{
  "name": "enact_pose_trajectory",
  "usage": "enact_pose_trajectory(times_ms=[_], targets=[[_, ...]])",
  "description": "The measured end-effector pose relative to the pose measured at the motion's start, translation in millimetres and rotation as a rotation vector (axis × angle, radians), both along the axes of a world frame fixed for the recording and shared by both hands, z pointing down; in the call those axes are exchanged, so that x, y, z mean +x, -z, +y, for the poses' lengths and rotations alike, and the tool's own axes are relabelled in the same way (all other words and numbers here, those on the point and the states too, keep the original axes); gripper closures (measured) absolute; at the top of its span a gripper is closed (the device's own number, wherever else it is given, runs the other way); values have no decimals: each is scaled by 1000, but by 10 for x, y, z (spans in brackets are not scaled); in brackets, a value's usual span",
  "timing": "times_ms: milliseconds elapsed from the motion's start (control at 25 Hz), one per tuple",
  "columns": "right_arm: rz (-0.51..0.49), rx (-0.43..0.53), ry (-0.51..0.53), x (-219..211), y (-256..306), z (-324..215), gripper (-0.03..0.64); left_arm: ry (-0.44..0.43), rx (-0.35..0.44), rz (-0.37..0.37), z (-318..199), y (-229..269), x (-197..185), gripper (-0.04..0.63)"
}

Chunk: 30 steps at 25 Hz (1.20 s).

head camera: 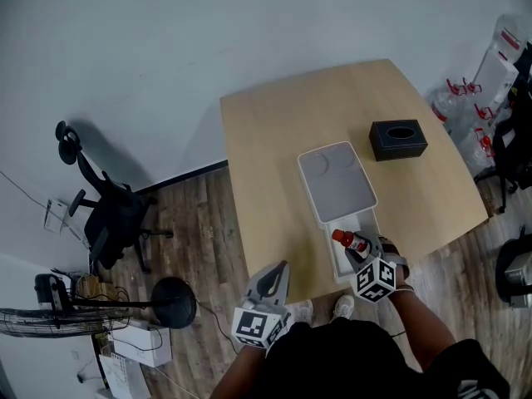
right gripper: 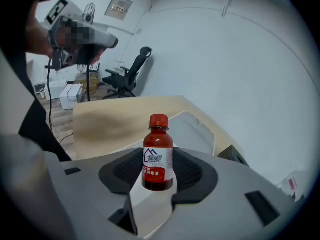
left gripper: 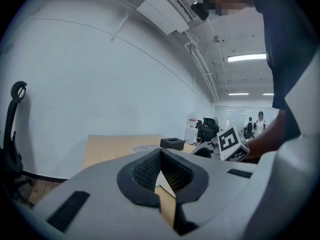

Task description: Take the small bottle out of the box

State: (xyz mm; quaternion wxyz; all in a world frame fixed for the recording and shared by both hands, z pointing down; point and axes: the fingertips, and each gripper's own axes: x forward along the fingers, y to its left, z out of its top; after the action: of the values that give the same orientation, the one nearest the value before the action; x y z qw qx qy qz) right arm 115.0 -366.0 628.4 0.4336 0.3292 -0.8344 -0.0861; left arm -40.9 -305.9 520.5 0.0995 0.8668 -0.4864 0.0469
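My right gripper (head camera: 359, 252) is shut on a small red bottle (head camera: 349, 240) with a red cap and a white label. It holds the bottle just above the open near end of the white box (head camera: 330, 254). In the right gripper view the bottle (right gripper: 158, 154) stands upright between the dark pads (right gripper: 192, 171), lifted off the box (right gripper: 187, 129). My left gripper (head camera: 274, 277) hangs at the table's near edge, left of the box, shut with nothing in it. In its own view, the left gripper (left gripper: 161, 156) has its pads meeting at the tips.
The box's grey lid (head camera: 337, 181) lies on the far half of the box. A black tissue box (head camera: 398, 139) sits on the wooden table (head camera: 274, 140) to the right. An office chair (head camera: 112, 214) and a fan (head camera: 50, 306) stand on the floor at left.
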Motion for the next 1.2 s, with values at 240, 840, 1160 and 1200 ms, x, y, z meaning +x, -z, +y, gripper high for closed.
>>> enact_pose_trajectory(times_ms=[240, 840, 1160, 1200], targets=[[-276, 102, -113, 16, 688, -65, 414, -23, 12, -10, -15, 21, 103, 586], [-945, 269, -214, 272, 2005, 43, 413, -24, 47, -4, -85, 152, 210, 585], [-988, 322, -242, 420, 2184, 65, 413, -76, 81, -18, -133, 273, 374, 584], [-987, 325, -242, 429, 2191, 64, 413, -79, 83, -15, -145, 288, 387, 585]])
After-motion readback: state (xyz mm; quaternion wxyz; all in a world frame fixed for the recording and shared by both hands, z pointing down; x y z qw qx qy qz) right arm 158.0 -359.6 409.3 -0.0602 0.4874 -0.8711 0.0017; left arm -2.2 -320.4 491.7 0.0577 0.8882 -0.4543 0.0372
